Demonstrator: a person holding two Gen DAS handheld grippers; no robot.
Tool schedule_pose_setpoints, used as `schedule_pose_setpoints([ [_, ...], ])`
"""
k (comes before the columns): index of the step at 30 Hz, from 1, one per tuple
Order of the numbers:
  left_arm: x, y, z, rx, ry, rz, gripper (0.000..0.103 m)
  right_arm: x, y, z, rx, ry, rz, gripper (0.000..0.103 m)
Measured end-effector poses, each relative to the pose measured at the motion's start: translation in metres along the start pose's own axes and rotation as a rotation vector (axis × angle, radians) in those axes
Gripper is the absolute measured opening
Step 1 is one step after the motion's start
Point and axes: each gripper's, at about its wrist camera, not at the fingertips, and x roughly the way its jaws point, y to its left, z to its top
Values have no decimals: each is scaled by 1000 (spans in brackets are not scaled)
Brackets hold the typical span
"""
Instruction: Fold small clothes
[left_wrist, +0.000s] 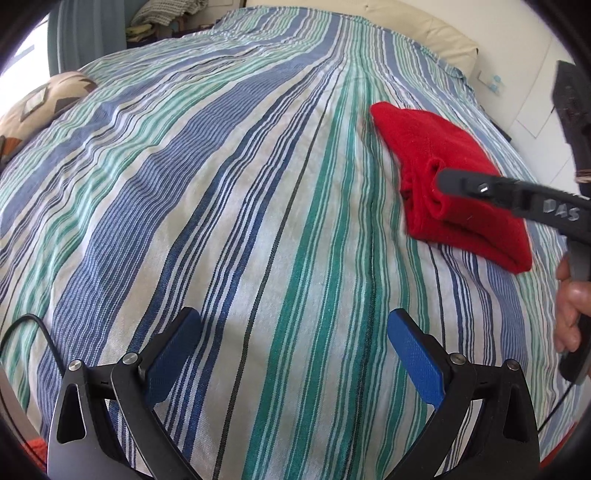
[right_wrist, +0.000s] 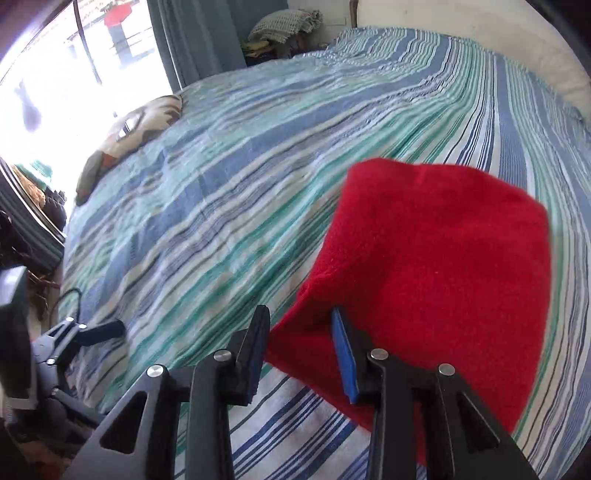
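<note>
A single bed takes up nearly everything, covered by one striped bedspread (left_wrist: 229, 206) in blue, green and white, and most of that cloth lies bare, so there is wide free room across its middle and toward its far edge. At the far end one cream headboard (left_wrist: 417, 33) runs along the bed's edge, and beyond the far left corner hangs a grey-blue curtain (right_wrist: 195, 40) beside a bright window. One patterned cushion (left_wrist: 40, 107) sits at the left edge of the bed. One red folded garment (left_wrist: 443, 173) lies on the bedspread near the right edge, flat and doubled over, with a rolled lip showing on its near side. Two grippers are in view. The left gripper (left_wrist: 293, 354) hovers above bare stripes near the bed's near edge with its blue pads (left_wrist: 413, 354) spread wide and nothing between them. The right gripper (right_wrist: 301, 350) is at the near left corner of the red garment; its jaws stand partly apart, one blue pad at the fabric's edge and the other over the bedspread, not pinching the cloth. A hand (left_wrist: 570, 314) grips that tool's handle at the right edge. One thin black cable (left_wrist: 33, 332) trails over the near left corner.
</note>
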Motion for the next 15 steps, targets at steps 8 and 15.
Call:
schedule_pose_setpoints([
  [8, 3, -4, -2, 22, -14, 24, 101, -33, -56, -58, 168, 21, -167, 36],
  [15, -21, -13, -12, 78, -51, -30, 101, -60, -54, -92, 278, -44, -92, 78],
])
